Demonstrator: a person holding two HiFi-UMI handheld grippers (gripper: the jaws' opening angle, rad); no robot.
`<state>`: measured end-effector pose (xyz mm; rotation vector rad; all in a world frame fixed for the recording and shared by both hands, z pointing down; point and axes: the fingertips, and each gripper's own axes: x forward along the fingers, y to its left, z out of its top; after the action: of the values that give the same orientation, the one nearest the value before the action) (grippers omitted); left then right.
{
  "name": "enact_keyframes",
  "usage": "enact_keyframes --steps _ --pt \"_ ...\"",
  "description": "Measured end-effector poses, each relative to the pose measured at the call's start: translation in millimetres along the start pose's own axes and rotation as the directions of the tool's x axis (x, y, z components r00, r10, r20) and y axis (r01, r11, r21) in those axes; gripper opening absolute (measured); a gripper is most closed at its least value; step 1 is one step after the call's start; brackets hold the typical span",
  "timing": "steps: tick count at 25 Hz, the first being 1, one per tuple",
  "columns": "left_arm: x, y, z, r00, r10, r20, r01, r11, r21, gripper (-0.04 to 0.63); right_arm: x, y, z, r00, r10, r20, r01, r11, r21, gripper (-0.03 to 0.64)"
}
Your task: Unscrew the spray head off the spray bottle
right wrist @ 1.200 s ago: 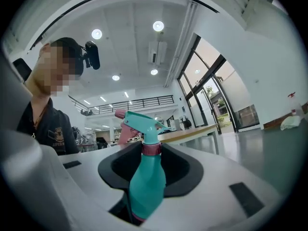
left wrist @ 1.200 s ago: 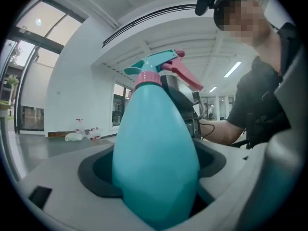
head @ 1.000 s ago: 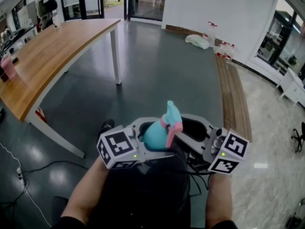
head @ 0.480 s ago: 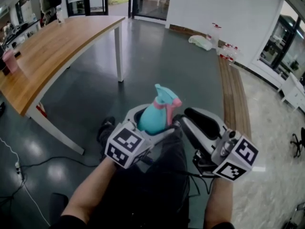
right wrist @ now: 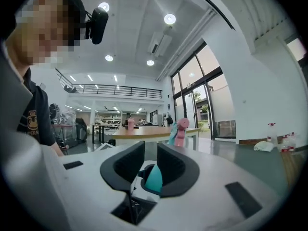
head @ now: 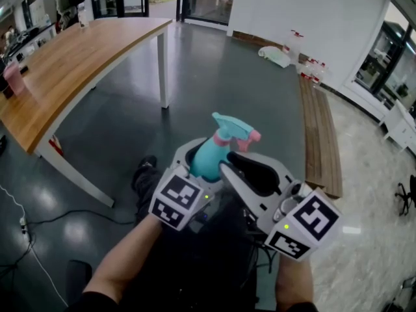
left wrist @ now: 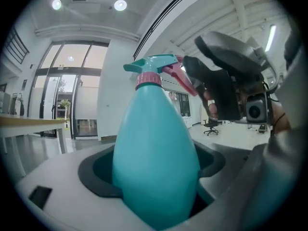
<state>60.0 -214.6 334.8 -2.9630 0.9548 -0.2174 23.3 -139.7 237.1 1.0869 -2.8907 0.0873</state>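
Observation:
A teal spray bottle (head: 208, 158) with a teal spray head (head: 231, 127) and pink trigger (head: 250, 137) stands upright over the person's lap. My left gripper (head: 201, 161) is shut on the bottle's body, which fills the left gripper view (left wrist: 154, 167). The spray head (left wrist: 154, 66) rises above the jaws there. My right gripper (head: 234, 164) lies just right of the bottle, below the trigger, pointing up-left. Its jaws are closing with a narrow gap, and nothing lies between the pads (right wrist: 150, 154). The bottle body (right wrist: 154, 179) and trigger (right wrist: 181, 131) show beyond them.
A long wooden table (head: 65, 64) stands at the left with a pink cup (head: 13, 78) on it. A wooden bench (head: 318, 129) runs along the right. Bottles (head: 294, 44) and a bag stand by the far wall. The person's legs are below the grippers.
The right gripper drew back to the right, then came in again under the spray head with its jaws narrower. The left gripper shifted slightly with the bottle, and the trigger now points right.

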Motion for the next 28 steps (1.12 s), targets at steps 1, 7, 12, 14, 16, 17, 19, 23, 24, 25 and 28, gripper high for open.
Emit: enact_keyframes --steps 1,7,12,14,16,17,19,23,24,25,28 --pt "-1 1 1 1.000 0.002 0.005 -0.002 1.000 -0.002 0.431 0 -4 0 1.000 -0.021 -0.001 0.021 1.000 0.001 0.087" --pt "-3 -6 5 1.000 -0.004 0.031 0.004 1.000 0.004 0.431 4 -21 -5 0.991 -0.132 -0.012 0.132 0.991 0.004 0.129" --pt "-1 -16 1 1.000 -0.016 0.020 0.015 0.999 0.028 0.431 5 -26 -7 0.988 -0.154 0.000 0.154 0.988 0.031 0.150" --pt "0 -19 1 1.000 -0.022 0.015 0.022 0.999 0.032 0.431 5 -30 -8 0.986 -0.169 0.002 0.169 0.985 0.038 0.150" --pt "1 -22 1 1.000 -0.029 0.008 0.028 0.999 0.046 0.431 4 -33 -8 0.983 -0.182 0.004 0.182 0.982 0.042 0.150" --pt "1 -24 0 0.999 -0.033 0.004 0.033 0.998 0.054 0.431 5 -34 -9 0.983 -0.185 0.004 0.185 0.982 0.045 0.150" --pt "1 -27 1 0.999 -0.044 0.000 0.044 0.997 0.064 0.431 5 -35 -9 0.984 -0.180 0.006 0.180 0.983 0.047 0.150" --pt "1 -34 1 0.996 -0.083 -0.014 0.084 0.993 0.086 0.431 0 -35 -9 0.988 -0.152 0.018 0.151 0.987 0.049 0.150" --pt "0 -36 1 0.995 -0.102 -0.018 0.103 0.991 0.090 0.431 -1 -36 -9 0.990 -0.142 0.021 0.141 0.989 0.050 0.146" --pt "0 -38 1 0.992 -0.123 -0.021 0.124 0.988 0.094 0.431 -2 -36 -9 0.992 -0.127 0.025 0.126 0.991 0.050 0.146" --pt "-3 -45 2 0.979 -0.201 -0.033 0.204 0.974 0.102 0.431 -7 -34 -9 0.998 -0.053 0.044 0.052 0.998 0.041 0.144"
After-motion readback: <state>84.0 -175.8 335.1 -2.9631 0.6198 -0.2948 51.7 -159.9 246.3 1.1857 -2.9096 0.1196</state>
